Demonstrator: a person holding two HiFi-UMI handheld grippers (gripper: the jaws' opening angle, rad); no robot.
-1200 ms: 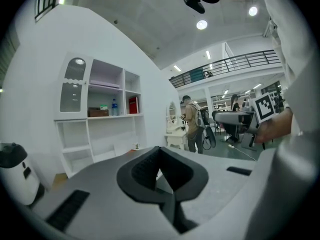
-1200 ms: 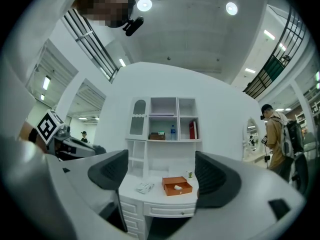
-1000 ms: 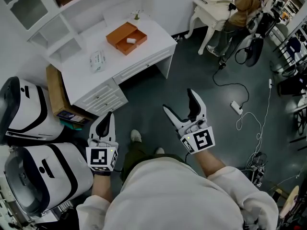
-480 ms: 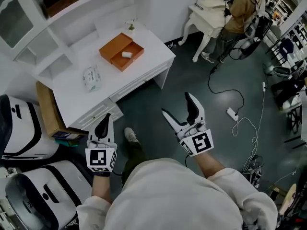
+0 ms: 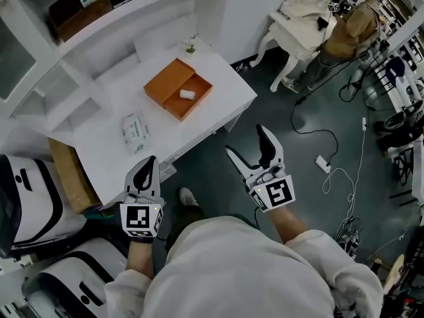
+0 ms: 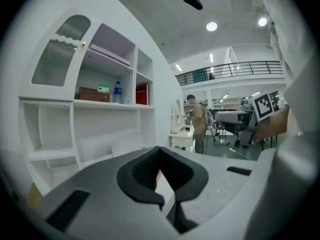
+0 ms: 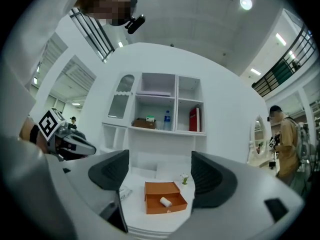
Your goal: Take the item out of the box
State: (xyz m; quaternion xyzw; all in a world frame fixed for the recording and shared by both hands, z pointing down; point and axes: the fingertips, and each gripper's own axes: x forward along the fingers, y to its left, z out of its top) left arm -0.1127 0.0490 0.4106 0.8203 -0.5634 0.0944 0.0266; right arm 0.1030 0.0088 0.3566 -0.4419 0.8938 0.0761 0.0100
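An open orange box (image 5: 178, 88) lies on the white desk (image 5: 119, 158), its lid flipped back. A small white roll-shaped item (image 5: 187, 94) rests inside it. The right gripper view shows the same box (image 7: 165, 197) with the item (image 7: 165, 202) framed between the jaws, still far off. My right gripper (image 5: 252, 148) is open and empty, held over the floor short of the desk. My left gripper (image 5: 144, 175) is shut and empty, near the desk's front edge. In the left gripper view the jaw pads (image 6: 165, 176) meet.
A soft tissue pack (image 5: 135, 132) lies on the desk left of the box. A small flower vase (image 5: 191, 45) stands behind it. White shelving (image 5: 79, 18) rises behind the desk. Cables and a power strip (image 5: 324, 164) trail on the floor; a person (image 5: 351, 28) stands at far right.
The view has shifted closer to the desk; the box and desk now sit nearer the middle of the head view. Both grippers keep their poses, right open and left shut.
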